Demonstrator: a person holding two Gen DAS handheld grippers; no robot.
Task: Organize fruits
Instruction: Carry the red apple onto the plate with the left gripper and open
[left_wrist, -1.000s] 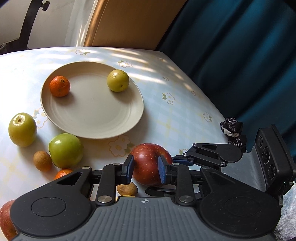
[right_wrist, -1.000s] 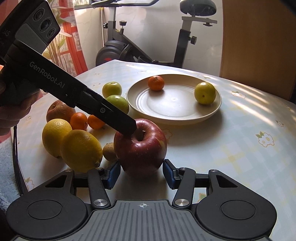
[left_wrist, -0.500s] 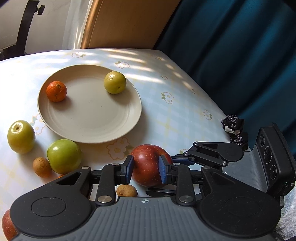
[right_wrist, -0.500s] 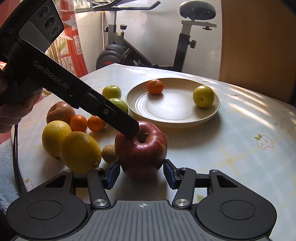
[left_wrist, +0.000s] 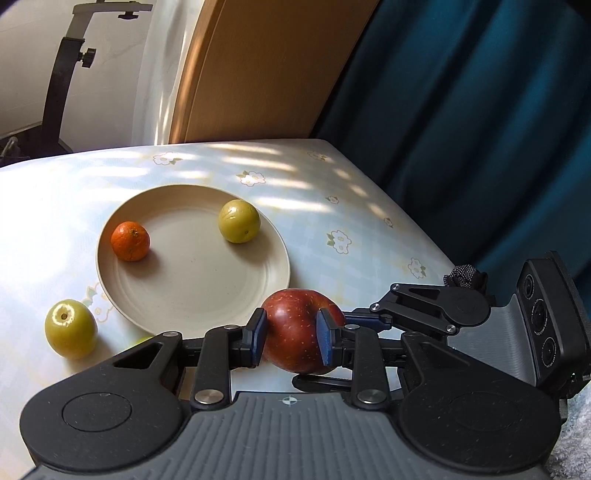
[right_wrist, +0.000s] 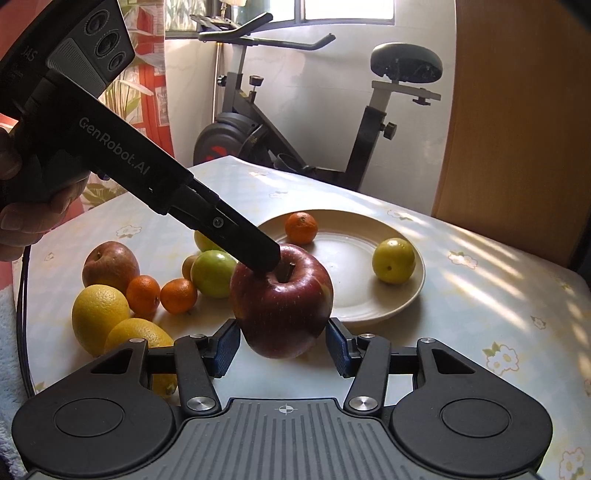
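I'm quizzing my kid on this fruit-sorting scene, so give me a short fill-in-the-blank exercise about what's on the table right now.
1. The left claw is shut on the big red ____.
2. The round beige plate holds one small orange mandarin and one ____ round fruit.
3. The right claw is ____, its pads apart from the fruit.
4. Two large yellow lemons lie on the ____, not on the plate.

Missing words: apple; yellow-green; open; table
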